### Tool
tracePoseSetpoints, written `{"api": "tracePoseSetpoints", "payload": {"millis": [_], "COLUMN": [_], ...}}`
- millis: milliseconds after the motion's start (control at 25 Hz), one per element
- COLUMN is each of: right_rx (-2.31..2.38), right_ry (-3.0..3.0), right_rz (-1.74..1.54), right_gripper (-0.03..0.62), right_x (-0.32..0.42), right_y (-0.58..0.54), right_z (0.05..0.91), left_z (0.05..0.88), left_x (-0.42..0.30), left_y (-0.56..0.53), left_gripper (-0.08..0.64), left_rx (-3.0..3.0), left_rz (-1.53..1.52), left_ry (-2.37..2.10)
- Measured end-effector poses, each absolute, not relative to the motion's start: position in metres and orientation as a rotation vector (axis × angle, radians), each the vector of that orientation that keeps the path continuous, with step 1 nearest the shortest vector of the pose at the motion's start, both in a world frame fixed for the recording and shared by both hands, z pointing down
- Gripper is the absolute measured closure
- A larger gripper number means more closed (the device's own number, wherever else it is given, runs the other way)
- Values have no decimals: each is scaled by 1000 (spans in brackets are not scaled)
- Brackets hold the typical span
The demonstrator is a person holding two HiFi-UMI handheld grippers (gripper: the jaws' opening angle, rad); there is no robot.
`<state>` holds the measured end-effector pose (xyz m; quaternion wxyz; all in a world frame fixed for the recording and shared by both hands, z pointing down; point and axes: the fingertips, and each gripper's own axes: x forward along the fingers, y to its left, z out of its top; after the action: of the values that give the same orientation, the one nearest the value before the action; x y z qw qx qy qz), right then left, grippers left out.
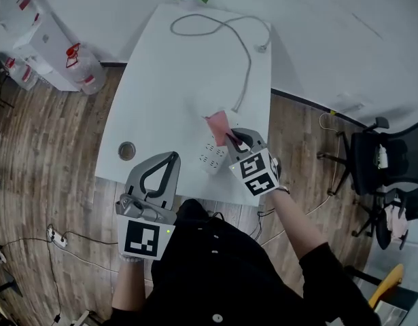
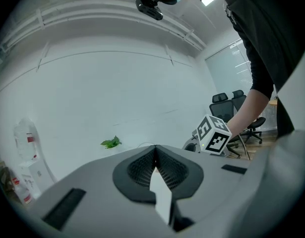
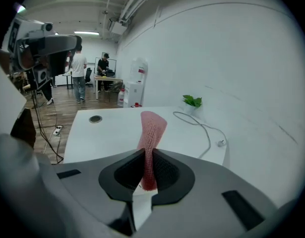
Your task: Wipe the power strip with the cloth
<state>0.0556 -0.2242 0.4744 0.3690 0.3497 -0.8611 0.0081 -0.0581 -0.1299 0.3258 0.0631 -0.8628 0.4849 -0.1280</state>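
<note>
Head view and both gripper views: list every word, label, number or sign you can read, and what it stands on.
No text can be read in any view.
Left cube on the left tool: square marker pattern, no letters.
Right cube on the right tool: the same.
Jug: red label, too small to read.
Power strip, cloth: no print shows.

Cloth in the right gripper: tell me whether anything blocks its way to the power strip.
Nothing visible blocks it. The right gripper holds the cloth right by the power strip, whose cord trails away across the table.
</note>
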Motion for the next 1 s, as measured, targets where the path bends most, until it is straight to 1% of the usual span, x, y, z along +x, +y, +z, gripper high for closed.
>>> {"api": "tracePoseSetpoints", "payload": {"millis": [320, 560, 1000], "right_rx": [725, 614, 545], "right_ry": [-2273, -2266, -2195], "right_rz": [64, 67, 77], "right_gripper": [532, 532, 532], "right_x": [21, 10, 20], "right_y": [-153, -114, -98], "right_z": [483, 500, 537], "left_z": [322, 321, 325], "left_x": [-60, -62, -64], "left_y": [-130, -129, -131], "left_gripper": [546, 546, 546], "left_rx": [-2595, -2584, -2583], "left_rz": [-382, -383, -399], "left_ry": [1473, 1482, 1498]}}
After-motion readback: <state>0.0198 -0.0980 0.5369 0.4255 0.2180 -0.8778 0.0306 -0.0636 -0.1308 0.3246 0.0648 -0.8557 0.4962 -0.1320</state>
